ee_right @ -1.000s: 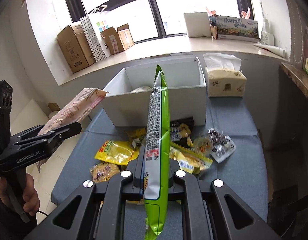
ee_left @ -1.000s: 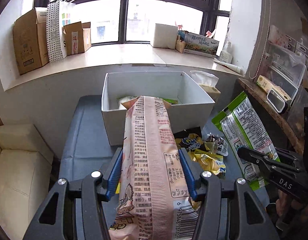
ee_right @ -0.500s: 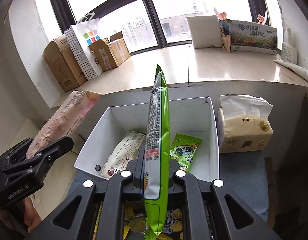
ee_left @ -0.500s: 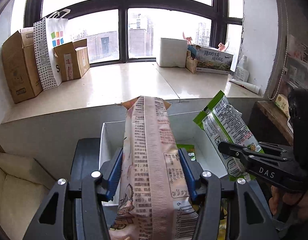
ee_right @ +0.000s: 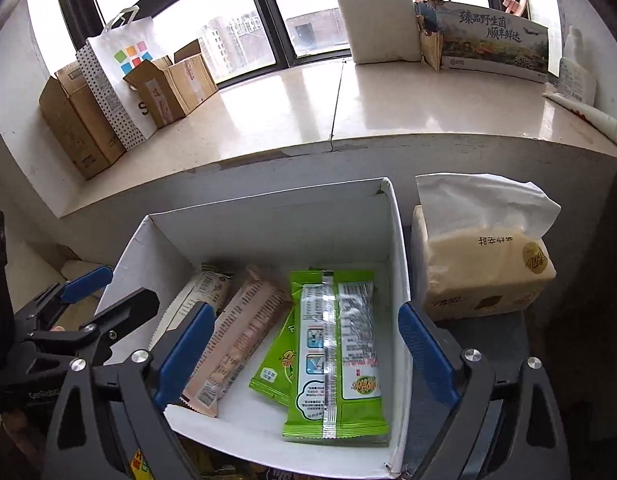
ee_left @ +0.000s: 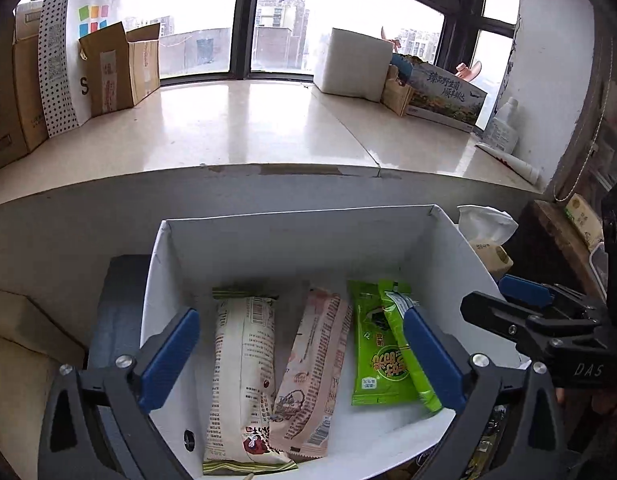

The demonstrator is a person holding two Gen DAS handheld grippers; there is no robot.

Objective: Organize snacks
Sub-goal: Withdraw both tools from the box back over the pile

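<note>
- Both grippers hang over one white box (ee_left: 296, 236), and I count four snack packets lying flat in it: two pale, two green.
- The left gripper (ee_left: 300, 356) has its jaws spread wide and holds nothing; the box floor shows between the blue pads (ee_left: 168, 356).
- Between those jaws lie the cream packet (ee_left: 244, 368) nearer the left pad and the pink packet (ee_left: 316, 368) beside it, their lower ends overlapping.
- Just inside the right pad lie the two green ones: a broad green packet (ee_left: 378, 356) with a narrower green packet (ee_left: 408, 356) resting across its right edge.
- The right gripper (ee_right: 308, 356) is likewise wide open and empty; in its view the barcode-side green packet (ee_right: 336, 356) sits between the jaws, on top of the other green one.
- Each gripper shows in the other's view, at the outer side.
- One tissue pack (ee_right: 484, 268) stands just outside the box, beyond the right gripper's right jaw.
- On the windowsill (ee_left: 244, 128) far ahead I count three cardboard boxes (ee_right: 80, 120), though I'm not certain, and one dotted paper bag (ee_right: 116, 72).
</note>
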